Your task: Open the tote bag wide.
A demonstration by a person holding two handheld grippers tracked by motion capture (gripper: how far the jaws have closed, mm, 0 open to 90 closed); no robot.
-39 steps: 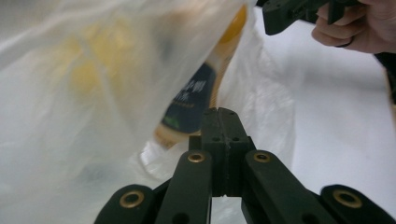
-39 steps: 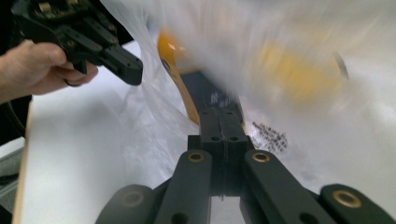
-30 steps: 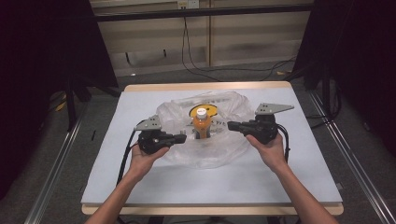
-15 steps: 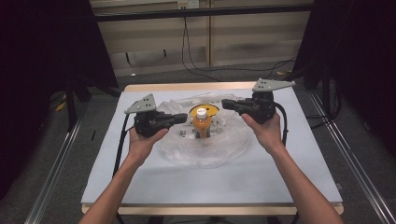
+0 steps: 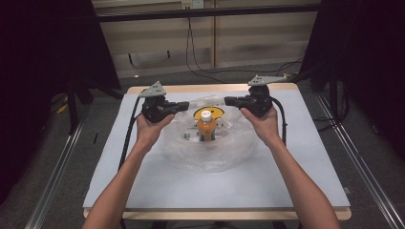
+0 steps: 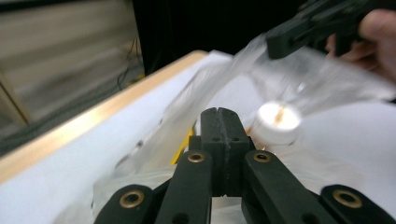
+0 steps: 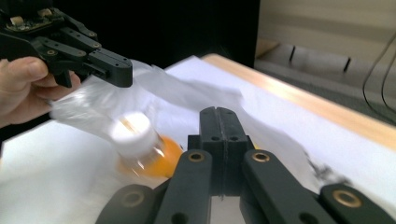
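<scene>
A clear plastic bag [image 5: 210, 143] is stretched between both closed jaws; an upright orange bottle [image 5: 205, 126], white-capped, stands inside, midway between them.

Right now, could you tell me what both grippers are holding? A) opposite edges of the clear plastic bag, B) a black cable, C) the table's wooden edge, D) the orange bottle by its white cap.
A: the left gripper and the right gripper are each shut on an edge of the clear plastic bag, with the orange bottle standing upright between them.
</scene>
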